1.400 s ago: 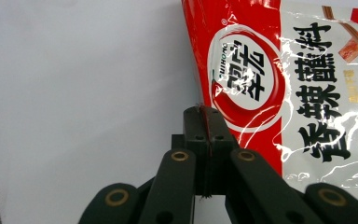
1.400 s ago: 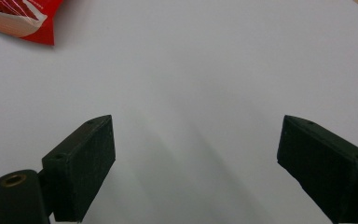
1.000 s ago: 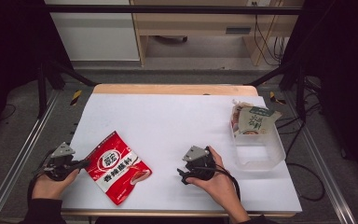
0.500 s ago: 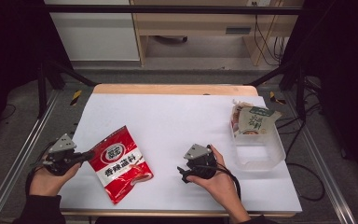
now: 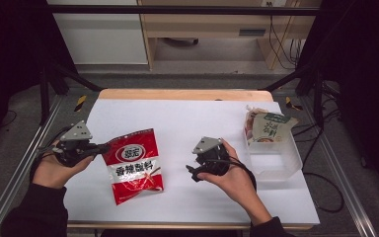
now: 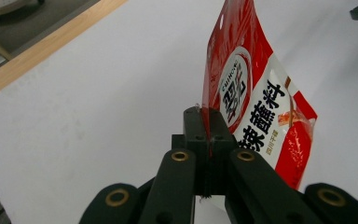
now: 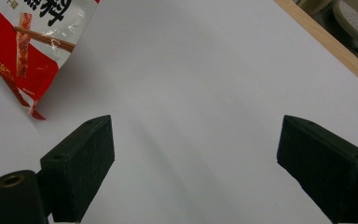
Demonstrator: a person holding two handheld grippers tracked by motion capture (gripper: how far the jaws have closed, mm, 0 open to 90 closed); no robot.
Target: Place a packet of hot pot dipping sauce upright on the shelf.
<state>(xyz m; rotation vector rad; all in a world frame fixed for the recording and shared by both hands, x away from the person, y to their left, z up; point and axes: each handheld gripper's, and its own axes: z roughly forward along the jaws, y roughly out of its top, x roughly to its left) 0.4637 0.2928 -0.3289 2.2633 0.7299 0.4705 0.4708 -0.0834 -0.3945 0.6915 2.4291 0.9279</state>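
A red and white seasoning packet (image 5: 134,165) hangs over the left part of the white table (image 5: 187,123), tilted, lifted by its upper left corner. My left gripper (image 5: 101,147) is shut on that corner. In the left gripper view the black jaws pinch the packet's thin edge, and the packet (image 6: 256,107) slopes away to the right above the table. My right gripper (image 5: 192,173) is held in a hand near the table's middle, apart from the packet. Its jaws stand wide open in the right gripper view (image 7: 196,163) with bare table between them; the packet's lower corner (image 7: 28,42) shows at top left.
A clear plastic box (image 5: 279,160) stands at the table's right side, with a green and white packet (image 5: 267,127) leaning in its far end. The table's far edge is a wooden strip (image 5: 182,94). Metal frame rails run along both sides.
My left gripper has risen and moved toward the table's middle, lifting the red packet by its corner so it hangs more upright. My right hand has risen a little, its jaws still open.
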